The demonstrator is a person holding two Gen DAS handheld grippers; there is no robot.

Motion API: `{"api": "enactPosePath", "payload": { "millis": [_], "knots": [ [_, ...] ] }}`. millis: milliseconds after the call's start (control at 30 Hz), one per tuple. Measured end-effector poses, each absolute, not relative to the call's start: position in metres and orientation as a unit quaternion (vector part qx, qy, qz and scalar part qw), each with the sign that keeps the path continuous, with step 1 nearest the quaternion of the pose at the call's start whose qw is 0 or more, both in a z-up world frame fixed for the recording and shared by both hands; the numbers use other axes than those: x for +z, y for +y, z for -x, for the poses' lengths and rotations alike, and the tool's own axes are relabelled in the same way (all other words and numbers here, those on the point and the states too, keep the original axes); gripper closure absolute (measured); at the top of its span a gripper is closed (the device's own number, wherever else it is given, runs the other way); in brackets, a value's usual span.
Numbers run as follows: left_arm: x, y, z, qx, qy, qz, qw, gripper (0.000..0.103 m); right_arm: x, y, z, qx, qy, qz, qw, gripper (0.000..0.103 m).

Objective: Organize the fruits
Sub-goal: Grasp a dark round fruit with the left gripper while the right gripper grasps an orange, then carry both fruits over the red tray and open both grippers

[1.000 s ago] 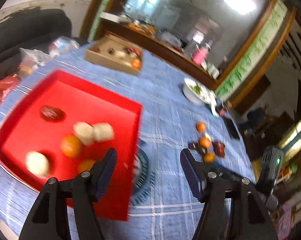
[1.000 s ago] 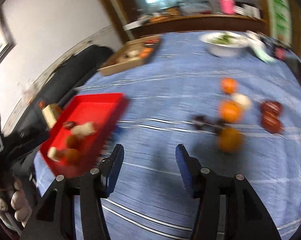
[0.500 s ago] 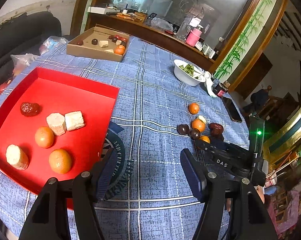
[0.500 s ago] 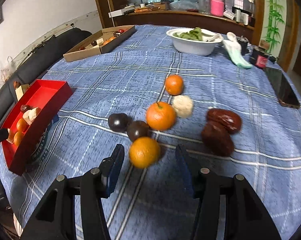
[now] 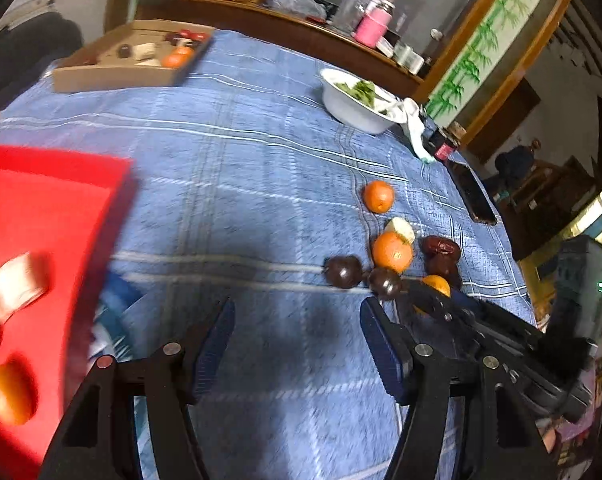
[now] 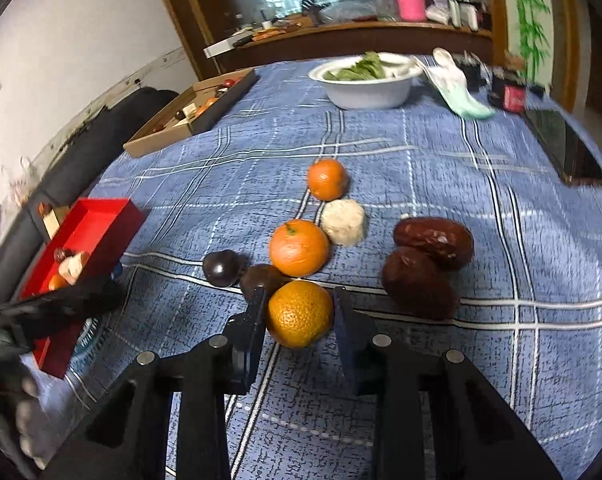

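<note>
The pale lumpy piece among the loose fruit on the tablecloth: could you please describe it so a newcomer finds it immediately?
On the blue checked tablecloth, in front of the white bowl, lies a cluster of loose fruit. The pale lumpy piece sits between two oranges, the only whitish thing among orange and dark fruit.

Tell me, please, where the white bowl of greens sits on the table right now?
In the right wrist view the white bowl stands at the far end of the blue tablecloth, right of the cardboard box and beyond the loose fruit.
</note>
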State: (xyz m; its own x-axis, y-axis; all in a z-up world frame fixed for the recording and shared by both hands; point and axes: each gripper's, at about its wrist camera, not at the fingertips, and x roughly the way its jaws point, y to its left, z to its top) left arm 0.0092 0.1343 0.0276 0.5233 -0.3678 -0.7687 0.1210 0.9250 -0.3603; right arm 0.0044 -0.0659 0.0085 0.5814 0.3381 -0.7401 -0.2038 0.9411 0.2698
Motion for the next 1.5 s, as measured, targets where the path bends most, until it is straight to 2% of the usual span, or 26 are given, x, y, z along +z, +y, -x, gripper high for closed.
{"api": "enactPosePath", "payload": {
  "millis": [133,267,533,600,733,1000,1233,1500],
  "knots": [
    [0.025,0.119,-0.031,-0.158,0.468,0.137,0.859,0.049,0.011,-0.075,-0.007,0.155,0.429,-0.105,0.883,0.072],
    [0.012,0.102,-0.050,-0.165,0.483,0.123,0.851,0.065,0.012,-0.079,-0.007,0.156,0.430,-0.117,0.882,0.072],
    [0.008,0.081,-0.049,-0.169,0.450,0.070,0.874,0.065,0.013,-0.086,-0.009,0.144,0.427,-0.131,0.883,0.072],
    [0.009,0.077,-0.046,-0.178,0.447,0.060,0.874,0.082,0.014,-0.086,-0.009,0.140,0.423,-0.128,0.886,0.072],
    [0.012,0.073,-0.038,-0.178,0.439,0.045,0.880,0.082,0.016,-0.087,-0.009,0.139,0.416,-0.126,0.890,0.072],
    [0.037,0.129,-0.010,-0.161,0.420,0.124,0.885,0.082,0.023,-0.092,-0.006,0.171,0.393,-0.153,0.890,0.072],
    [0.048,0.230,0.020,-0.119,0.395,0.259,0.873,0.082,0.026,-0.094,-0.002,0.202,0.380,-0.179,0.885,0.072],
    [0.066,0.354,0.069,0.006,0.351,0.263,0.899,0.081,0.037,-0.066,0.013,0.180,0.396,-0.162,0.886,0.072]
  ]
}}
